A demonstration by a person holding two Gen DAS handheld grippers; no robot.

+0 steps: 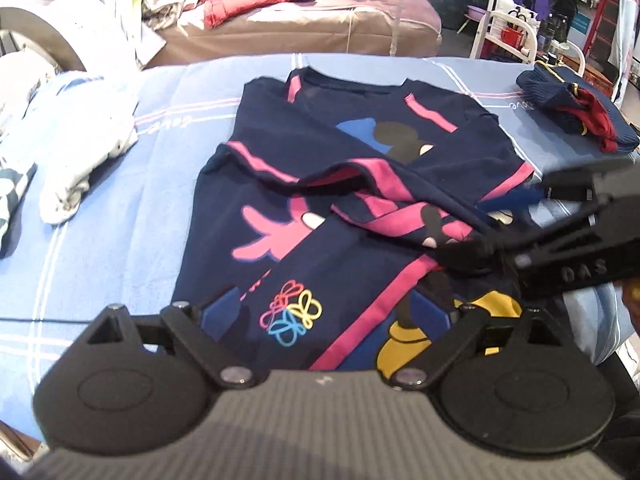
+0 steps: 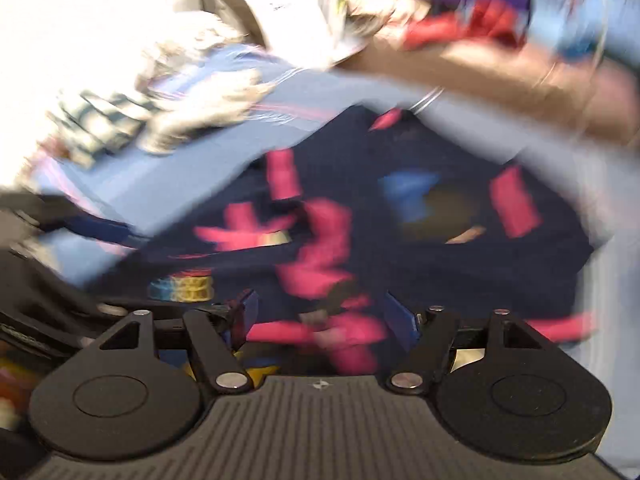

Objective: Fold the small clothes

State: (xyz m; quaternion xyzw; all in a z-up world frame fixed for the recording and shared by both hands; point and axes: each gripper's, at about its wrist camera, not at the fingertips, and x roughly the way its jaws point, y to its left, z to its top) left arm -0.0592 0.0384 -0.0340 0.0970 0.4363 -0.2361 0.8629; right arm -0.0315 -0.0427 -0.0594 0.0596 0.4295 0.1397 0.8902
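mid-fold: left gripper (image 1: 340, 312) jaws apart over the navy shirt (image 1: 320, 216), right gripper (image 2: 320, 316) apart too; next, grip a near edge.

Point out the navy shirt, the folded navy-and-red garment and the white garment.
navy shirt (image 1: 360, 132): left wrist view, chest print.
folded navy-and-red garment (image 1: 576, 108): left wrist view, top fold.
white garment (image 1: 76, 160): left wrist view, middle.

We see bare light-blue striped bedsheet (image 1: 168, 152) between the navy cartoon-print shirt (image 1: 320, 200) and the crumpled white garment (image 1: 84, 160) to its left, so a gripper could pass there. On the far right a folded navy-and-red knit bundle (image 1: 576, 112) sits near the shirt's shoulder, narrowing that side. The black right gripper (image 1: 480, 248) lies across the shirt's right edge (its view is too blurred to judge gaps).
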